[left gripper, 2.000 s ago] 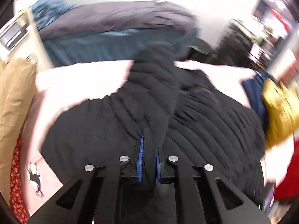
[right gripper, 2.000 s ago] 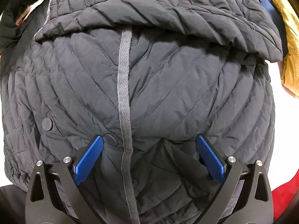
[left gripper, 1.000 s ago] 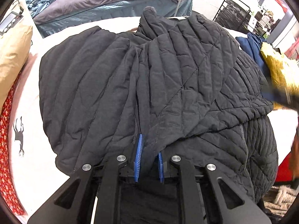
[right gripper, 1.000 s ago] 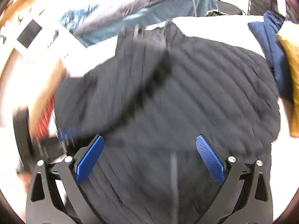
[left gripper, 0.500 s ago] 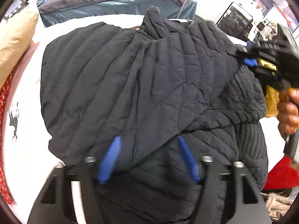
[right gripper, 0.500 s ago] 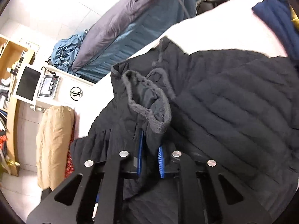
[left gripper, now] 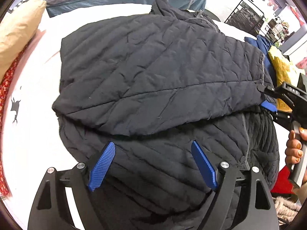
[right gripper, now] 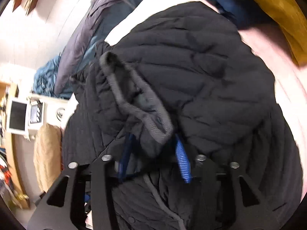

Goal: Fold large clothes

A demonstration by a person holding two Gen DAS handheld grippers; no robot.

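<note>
Left gripper [left gripper: 153, 163] hangs over the near part of the black quilted jacket [left gripper: 153, 72], its blue-padded jaws wide and opening, with nothing pressed between them; only flat quilting lies below and between the pads. That jacket is spread across the pale bed sheet [left gripper: 28, 134] and fills most of both views, with one panel folded across the middle so that its hem runs from left to right just ahead of the left gripper. A beige pillow [left gripper: 17, 30] lies at the far left edge of the sheet, and a yellow garment [left gripper: 282, 72] lies beside a dark blue garment [left gripper: 259, 42] at the right.

Only the left wrist view shows the fold as a whole, the black wire rack [left gripper: 247, 15] beyond the bed, and the right gripper [left gripper: 268, 99] from outside: it sits at the right end of the folded panel, held by a hand [left gripper: 293, 149] at the frame edge. Only the right wrist view, which is blurred, shows what lies in that gripper: the grey-trimmed cuff [right gripper: 149, 118] of a jacket sleeve stands up between its pads. The jaws are opening, and whether the pads touch the cloth cannot be told. A small monitor [right gripper: 17, 117] shows at the left there.
</note>
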